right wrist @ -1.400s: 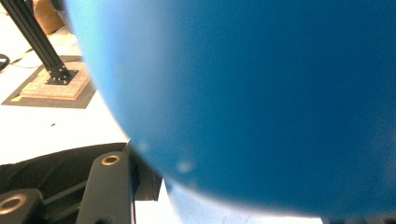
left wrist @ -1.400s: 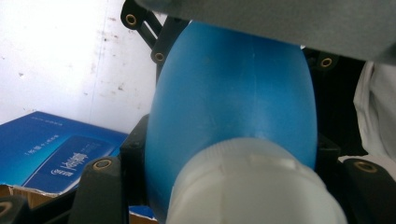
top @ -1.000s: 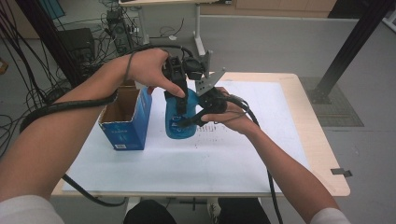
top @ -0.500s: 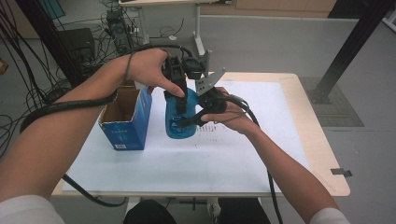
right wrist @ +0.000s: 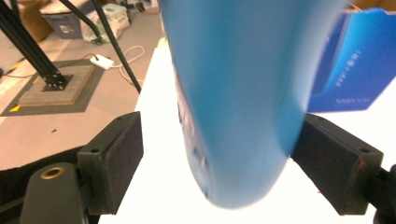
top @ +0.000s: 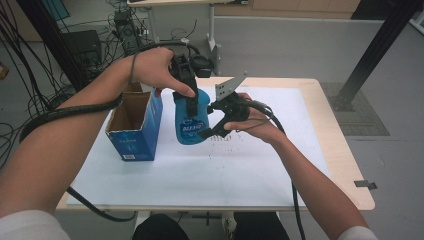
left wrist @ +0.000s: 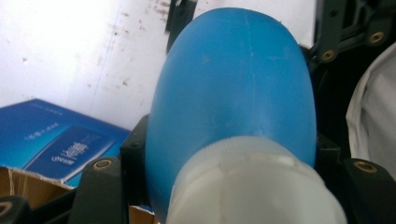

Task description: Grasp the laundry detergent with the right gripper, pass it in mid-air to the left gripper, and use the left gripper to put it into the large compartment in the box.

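A blue bottle (top: 191, 124) with a white cap (left wrist: 252, 186) hangs just above the table, bottom end down. My left gripper (top: 190, 100) comes from above and is shut on the bottle (left wrist: 233, 93) near its cap end. My right gripper (top: 209, 129) reaches in from the right at the bottle's lower part. Its jaws have just been opening, and in the right gripper view the bottle (right wrist: 238, 93) stands between its pads (right wrist: 119, 158) with a gap on the left side. An open blue carton (top: 134, 125) stands left of the bottle.
The white-covered table (top: 250, 170) has a wooden rim at the right. The carton (right wrist: 359, 60) sits close behind the bottle from the right gripper's side. Cables and equipment lie on the floor beyond the table, and a black frame leg stands at the far right.
The right gripper's jaws have spread apart off the bottle's lower part. Both hands and the bottle have stayed where they were.
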Demonstrator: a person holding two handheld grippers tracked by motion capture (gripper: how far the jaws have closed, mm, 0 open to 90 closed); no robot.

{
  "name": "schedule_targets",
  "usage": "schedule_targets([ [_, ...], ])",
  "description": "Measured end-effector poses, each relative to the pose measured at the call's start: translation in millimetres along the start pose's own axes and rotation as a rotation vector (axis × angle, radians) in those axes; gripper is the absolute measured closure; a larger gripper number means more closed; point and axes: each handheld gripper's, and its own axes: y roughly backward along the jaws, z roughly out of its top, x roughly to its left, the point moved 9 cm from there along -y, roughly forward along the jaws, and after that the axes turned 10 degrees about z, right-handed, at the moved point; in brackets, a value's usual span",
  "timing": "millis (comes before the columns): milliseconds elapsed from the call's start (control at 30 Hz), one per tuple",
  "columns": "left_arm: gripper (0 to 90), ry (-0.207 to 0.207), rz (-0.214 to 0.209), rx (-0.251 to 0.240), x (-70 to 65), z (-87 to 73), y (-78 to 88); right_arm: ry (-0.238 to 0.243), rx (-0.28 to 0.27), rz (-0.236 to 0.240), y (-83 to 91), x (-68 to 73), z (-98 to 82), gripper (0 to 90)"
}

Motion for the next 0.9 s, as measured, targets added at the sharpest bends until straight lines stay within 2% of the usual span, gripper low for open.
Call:
schedule_targets([
  [33,37.6,0.01,0.001,0.004,1.2,-0.6,0.3,0.0,0.0,0.0,0.0,0.0,0.0,17.5],
  [100,37.6,0.036,0.005,0.014,3.1,-1.5,1.2,-0.002,0.044,-0.038,3.8,-1.5,-6.0,16.3],
  [133,37.6,0.048,0.01,0.019,4.3,-1.9,2.2,-0.018,0.065,-0.054,5.9,-2.1,-9.6,16.2],
  [167,37.5,0.069,0.007,0.028,5.4,-2.3,3.3,-0.045,0.081,-0.044,8.2,-1.0,-13.3,14.8],
  [267,37.6,0.111,0.012,0.033,9.1,-2.5,7.1,-0.07,0.121,-0.066,13.7,-2.0,-20.7,11.5],
  [367,37.6,0.171,0.019,0.043,13.7,-3.4,12.3,-0.107,0.154,-0.093,20.2,-3.9,-28.1,6.3],
  [533,37.5,0.296,0.001,0.051,21.6,-5.6,21.2,-0.173,0.178,-0.156,34.1,-7.7,-35.1,5.9],
  [600,37.5,0.339,0.003,0.051,24.9,-6.1,25.2,-0.19,0.186,-0.162,37.9,-7.9,-37.1,5.8],
  [633,37.5,0.346,0.004,0.054,26.0,-6.6,26.3,-0.2,0.197,-0.166,40.5,-7.7,-38.8,5.7],
  [667,37.5,0.382,0.006,0.056,28.3,-7.2,29.3,-0.201,0.203,-0.167,41.5,-7.8,-39.4,5.7],
  [733,37.5,0.429,0.0,0.06,33.5,-9.5,34.1,-0.211,0.22,-0.184,45.9,-7.6,-41.5,5.7],
  [833,37.5,0.513,-0.015,0.062,40.2,-12.7,42.8,-0.24,0.226,-0.176,52.8,-5.0,-43.1,5.5],
  [900,37.5,0.563,-0.008,0.059,45.4,-15.0,50.0,-0.25,0.232,-0.185,57.3,-4.6,-44.1,5.0],
])
